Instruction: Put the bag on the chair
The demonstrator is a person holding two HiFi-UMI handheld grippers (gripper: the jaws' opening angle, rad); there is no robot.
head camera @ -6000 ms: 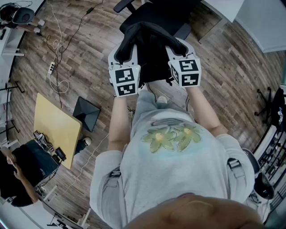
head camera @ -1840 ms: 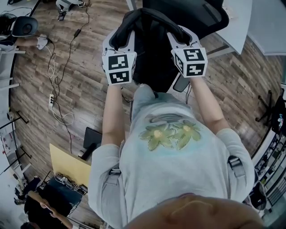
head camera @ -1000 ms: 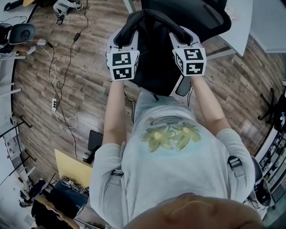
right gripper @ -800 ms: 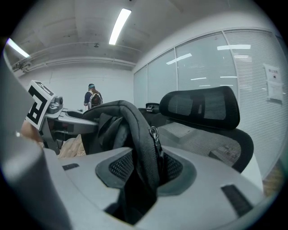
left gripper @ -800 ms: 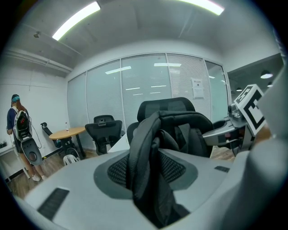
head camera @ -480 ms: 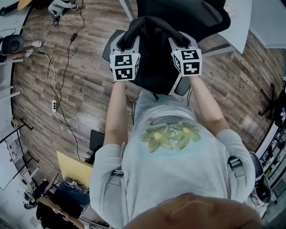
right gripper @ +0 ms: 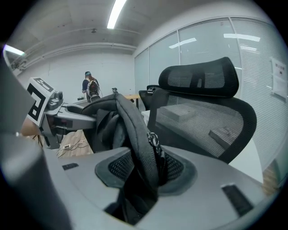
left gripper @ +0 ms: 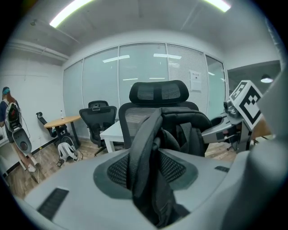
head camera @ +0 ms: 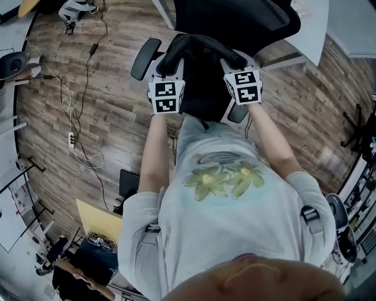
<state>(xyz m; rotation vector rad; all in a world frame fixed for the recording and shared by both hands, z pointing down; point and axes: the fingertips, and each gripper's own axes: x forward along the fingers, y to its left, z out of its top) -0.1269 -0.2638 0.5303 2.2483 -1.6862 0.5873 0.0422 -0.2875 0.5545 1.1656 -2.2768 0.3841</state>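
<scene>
A black backpack [head camera: 200, 73] hangs between my two grippers, over the seat of a black mesh office chair [head camera: 238, 17]. My left gripper [head camera: 167, 60] is shut on one padded shoulder strap [left gripper: 145, 148], which runs up out of the jaws. My right gripper [head camera: 232, 59] has the other strap [right gripper: 137, 134] between its pads, still pressed, while its jaws are opening. The chair's headrest [left gripper: 158, 92] and mesh back [right gripper: 207, 114] stand straight ahead in both gripper views. The seat under the bag is hidden.
The chair's armrests [head camera: 144, 57] flank the bag. A white desk [head camera: 311, 32] stands behind the chair. Cables and a power strip [head camera: 71, 140] lie on the wood floor at left. A yellow tabletop [head camera: 100, 220] and a person [head camera: 76, 273] are at lower left.
Both grippers have moved forward and down with the bag, so it now sits lower between the chair's armrests. Both still have the straps.
</scene>
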